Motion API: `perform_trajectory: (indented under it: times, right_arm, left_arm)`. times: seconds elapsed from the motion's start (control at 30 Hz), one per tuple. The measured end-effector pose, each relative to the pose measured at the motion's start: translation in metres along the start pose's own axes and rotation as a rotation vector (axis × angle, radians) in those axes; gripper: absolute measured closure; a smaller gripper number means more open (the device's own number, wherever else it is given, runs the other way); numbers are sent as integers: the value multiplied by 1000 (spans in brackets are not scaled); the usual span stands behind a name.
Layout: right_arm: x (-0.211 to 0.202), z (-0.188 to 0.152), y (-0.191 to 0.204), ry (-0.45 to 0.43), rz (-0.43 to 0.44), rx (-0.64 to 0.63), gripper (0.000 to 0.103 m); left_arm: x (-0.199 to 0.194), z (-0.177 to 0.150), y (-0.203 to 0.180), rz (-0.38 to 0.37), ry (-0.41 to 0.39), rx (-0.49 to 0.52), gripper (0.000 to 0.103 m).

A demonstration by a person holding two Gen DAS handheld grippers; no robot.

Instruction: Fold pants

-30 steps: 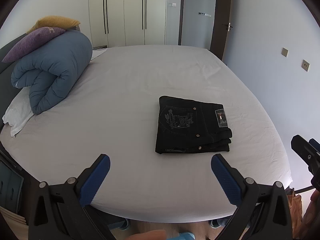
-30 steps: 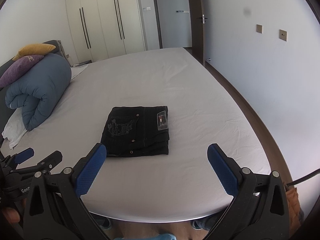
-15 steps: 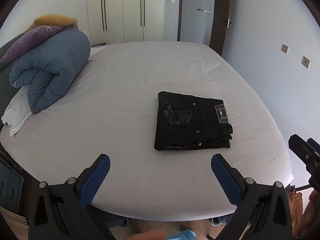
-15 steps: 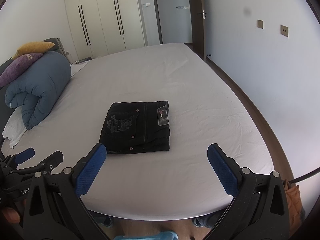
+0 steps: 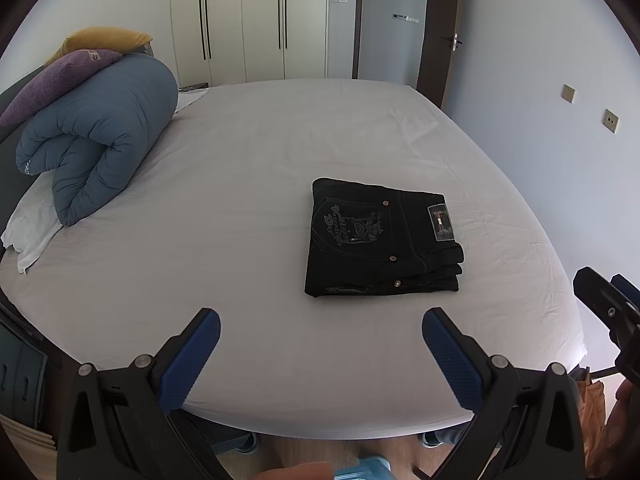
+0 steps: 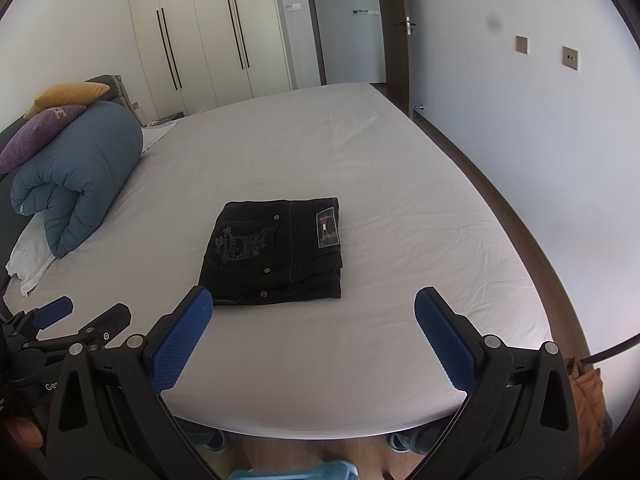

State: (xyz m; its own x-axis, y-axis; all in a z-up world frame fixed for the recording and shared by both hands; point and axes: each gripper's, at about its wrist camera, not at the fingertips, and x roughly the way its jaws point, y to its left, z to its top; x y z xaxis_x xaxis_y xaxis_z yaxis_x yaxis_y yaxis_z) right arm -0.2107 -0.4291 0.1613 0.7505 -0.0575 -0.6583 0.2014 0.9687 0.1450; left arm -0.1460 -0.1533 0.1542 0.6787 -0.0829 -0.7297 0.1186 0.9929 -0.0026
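Note:
Black pants [image 5: 380,240] lie folded into a compact rectangle on the white bed [image 5: 248,184], back pocket embroidery and waist label facing up; they also show in the right wrist view [image 6: 276,252]. My left gripper [image 5: 320,344] is open and empty, held above the bed's near edge, short of the pants. My right gripper [image 6: 306,328] is open and empty, also near the front edge just in front of the pants. The left gripper shows at the left of the right wrist view [image 6: 86,312].
A rolled blue duvet [image 5: 96,140] with purple and yellow pillows [image 5: 60,76] lies at the bed's left. White wardrobes [image 5: 248,20] and a door [image 5: 392,28] stand beyond. A wall [image 6: 540,140] runs along the right. Floor shows below the bed edge.
Both grippers have pulled back and risen slightly from the bed; the pants appear a little farther away. Both stay open. The pants have not moved.

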Motion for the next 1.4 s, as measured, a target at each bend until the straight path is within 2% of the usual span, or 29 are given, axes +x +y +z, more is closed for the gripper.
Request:
perform_trajectory:
  times: [1.4]
  right_arm:
    - [3, -8, 9, 10, 7, 0, 0]
  left_arm:
    - [2, -3, 1, -11, 14, 1, 0]
